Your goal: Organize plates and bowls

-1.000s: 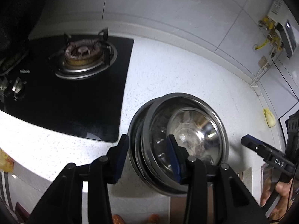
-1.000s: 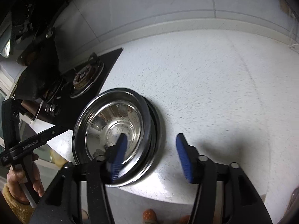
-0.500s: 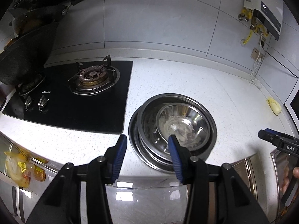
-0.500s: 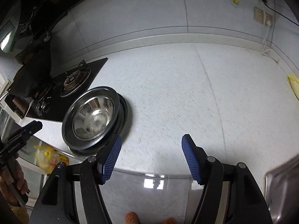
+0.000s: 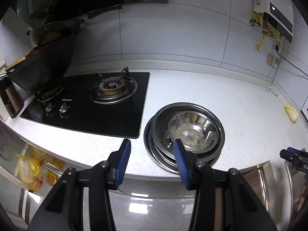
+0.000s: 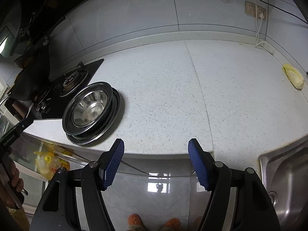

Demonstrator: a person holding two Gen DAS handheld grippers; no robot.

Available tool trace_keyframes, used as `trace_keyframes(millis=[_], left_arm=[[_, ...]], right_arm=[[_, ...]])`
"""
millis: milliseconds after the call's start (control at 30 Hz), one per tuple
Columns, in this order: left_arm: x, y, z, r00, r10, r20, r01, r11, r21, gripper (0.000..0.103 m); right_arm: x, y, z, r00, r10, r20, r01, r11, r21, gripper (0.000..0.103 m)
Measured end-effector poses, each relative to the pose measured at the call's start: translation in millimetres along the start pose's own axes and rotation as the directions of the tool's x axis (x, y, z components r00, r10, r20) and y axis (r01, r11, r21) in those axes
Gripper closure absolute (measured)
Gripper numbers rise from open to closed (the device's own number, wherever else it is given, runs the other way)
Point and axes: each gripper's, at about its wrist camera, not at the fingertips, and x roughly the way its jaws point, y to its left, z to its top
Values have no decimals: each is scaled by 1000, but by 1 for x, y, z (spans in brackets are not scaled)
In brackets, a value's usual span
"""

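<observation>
A stack of steel plates point(image 5: 154, 150) with a steel bowl point(image 5: 190, 132) nested on top sits on the white speckled counter point(image 5: 240, 104) beside the stove. The stack also shows in the right wrist view point(image 6: 92, 113). My left gripper point(image 5: 152, 159) is open and empty, held off the counter's front edge just before the stack. My right gripper point(image 6: 156, 159) is open and empty, off the front edge to the right of the stack. The right gripper's tip shows at the right edge of the left wrist view point(image 5: 294, 157).
A black gas stove point(image 5: 96, 100) with a burner lies left of the stack, a dark wok point(image 5: 42, 71) on its far side. A steel sink point(image 6: 286, 175) is at the right. A yellow cloth point(image 6: 293, 76) lies at the far right. Cables hang from wall sockets point(image 6: 255, 9).
Both grippers have pulled back from the stack toward the counter's front edge and risen. The left jaws no longer straddle the bowl's rim. The stack has stayed put.
</observation>
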Motion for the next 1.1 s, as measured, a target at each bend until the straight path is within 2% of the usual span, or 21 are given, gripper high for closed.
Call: trace_keyframes(millis=[333, 400, 567, 700, 767, 833, 1100], left_arm=[[-24, -2, -7, 999, -29, 42, 29, 1000, -2, 59], [-28, -3, -9, 998, -23, 52, 23, 1000, 11, 59], [-37, -3, -13, 998, -49, 43, 49, 999, 0, 59], [-41, -5, -14, 997, -68, 37, 68, 998, -1, 59], [-42, -7, -14, 996, -79, 36, 78, 997, 5, 59], [-44, -8, -13, 995, -87, 38, 87, 996, 6, 59], [-47, -4, -14, 992, -119, 43, 119, 993, -1, 59]], right_arm=[[-20, -7, -11, 999, -8, 32, 7, 1000, 19, 38], [-27, -8, -14, 999, -15, 46, 13, 1000, 25, 29], [-43, -9, -15, 996, -32, 82, 30, 999, 25, 27], [-54, -9, -14, 993, -36, 116, 34, 999, 23, 11], [-56, -8, -14, 992, -35, 120, 33, 999, 21, 9], [-57, -8, -14, 991, -37, 127, 35, 999, 20, 2], [-58, -6, -12, 990, -39, 138, 37, 999, 15, 1]])
